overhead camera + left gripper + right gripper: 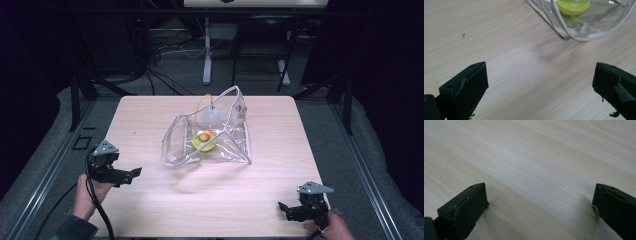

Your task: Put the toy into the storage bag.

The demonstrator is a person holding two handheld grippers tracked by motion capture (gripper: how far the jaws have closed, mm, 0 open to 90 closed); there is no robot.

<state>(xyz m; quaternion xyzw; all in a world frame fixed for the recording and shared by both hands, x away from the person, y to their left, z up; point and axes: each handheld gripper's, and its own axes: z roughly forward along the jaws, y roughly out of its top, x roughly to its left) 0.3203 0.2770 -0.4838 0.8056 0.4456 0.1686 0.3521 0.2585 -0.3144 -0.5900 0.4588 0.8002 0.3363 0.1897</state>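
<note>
A clear plastic bag point(210, 132) with white edging stands open in the middle of the wooden table point(150, 200). Inside it lies a yellow-green bowl-like item point(204, 141) with an orange ball on top. My left gripper point(131, 175) is at the table's left edge, open and empty, pointing toward the bag. In the left gripper view the bag's lower edge point(576, 35) and the yellow-green item point(573, 6) lie ahead, well beyond the wide-apart jaws. My right gripper point(286, 210) sits at the front right corner, open, with bare wood point(536, 170) between its jaws.
Beyond the table's far edge stand metal stand legs point(207, 55), cables on the floor and dark frames. Grey carpet and rails run along both sides of the table. A second table edge point(255, 3) shows at the top.
</note>
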